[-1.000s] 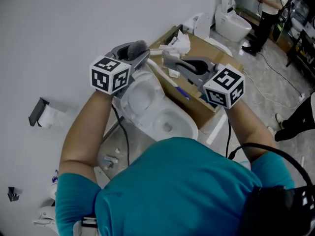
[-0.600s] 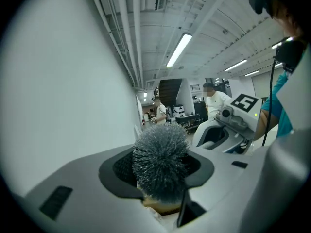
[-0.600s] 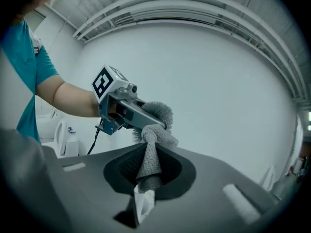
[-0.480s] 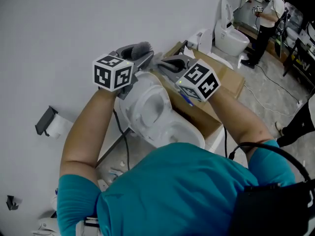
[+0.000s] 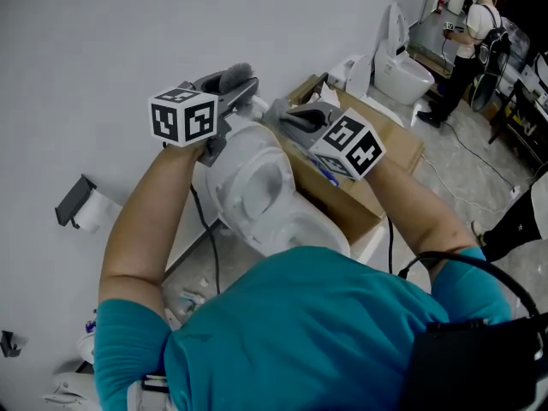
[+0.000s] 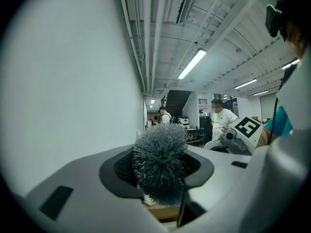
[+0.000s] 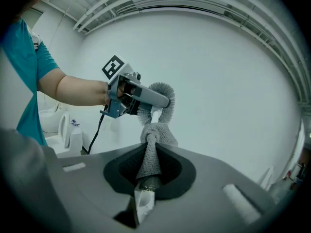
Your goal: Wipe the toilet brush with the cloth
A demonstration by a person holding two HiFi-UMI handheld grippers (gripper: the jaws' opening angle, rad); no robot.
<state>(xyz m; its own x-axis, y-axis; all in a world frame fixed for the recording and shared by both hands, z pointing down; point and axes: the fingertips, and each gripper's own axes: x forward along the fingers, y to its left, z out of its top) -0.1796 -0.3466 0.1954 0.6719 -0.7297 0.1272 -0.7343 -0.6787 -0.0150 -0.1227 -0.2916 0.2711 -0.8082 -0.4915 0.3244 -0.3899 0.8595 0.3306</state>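
Well, in the head view my left gripper [image 5: 233,92] and right gripper [image 5: 287,116] meet above a white toilet [image 5: 257,187], beside a cardboard box [image 5: 390,148] and a pale wall [image 5: 103,32]. In the left gripper view, my jaws clamp the grey toilet brush [image 6: 160,164] at its bristles. In the right gripper view, my jaws pinch the grey cloth [image 7: 148,164], its far end bunched against the brush's white neck.

Above the white ceramic toilet [image 5: 257,187], the grey bristled toilet brush [image 5: 236,77] shows only its head. The left claw [image 5: 248,91] covers the spot where it is gripped. In the right gripper view, the grey knitted cloth [image 7: 148,152] wraps the brush's white handle and hides most of it down into the right claw [image 7: 149,178]. The toilet's near rim lies under the teal shirt [image 5: 317,332]. Far beyond the toilet, a standing person [image 5: 469,41] is too small to detail, and a dark-clothed person [image 5: 522,217] is cut off by the edge.
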